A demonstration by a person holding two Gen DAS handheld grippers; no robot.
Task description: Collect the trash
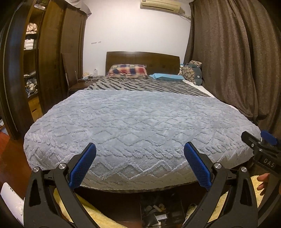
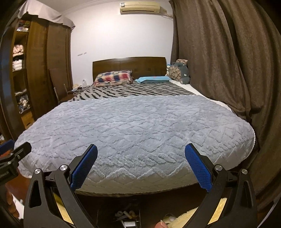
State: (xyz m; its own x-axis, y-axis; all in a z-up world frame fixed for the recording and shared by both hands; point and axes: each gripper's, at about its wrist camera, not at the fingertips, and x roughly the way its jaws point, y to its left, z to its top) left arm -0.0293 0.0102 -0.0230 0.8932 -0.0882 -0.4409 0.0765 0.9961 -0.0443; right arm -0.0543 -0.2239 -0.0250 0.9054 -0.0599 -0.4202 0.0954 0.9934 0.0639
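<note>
Both hand-held grippers, left [image 1: 140, 164] and right [image 2: 141, 165], gape wide, empty.

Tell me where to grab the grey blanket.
Pinch the near hem of the grey blanket, coming from the foot of the bed. It drapes over that edge, giving a free fold; the top lies flat. The open left gripper and right gripper face it.

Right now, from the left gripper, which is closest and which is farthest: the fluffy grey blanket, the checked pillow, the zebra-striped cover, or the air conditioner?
In the left wrist view, from the left gripper:
1. Fluffy grey blanket, right in front, at the bed's foot.
2. Zebra-striped cover, farther up the bed.
3. Checked pillow, by the headboard, left side.
4. Air conditioner, high on the back wall.
</note>
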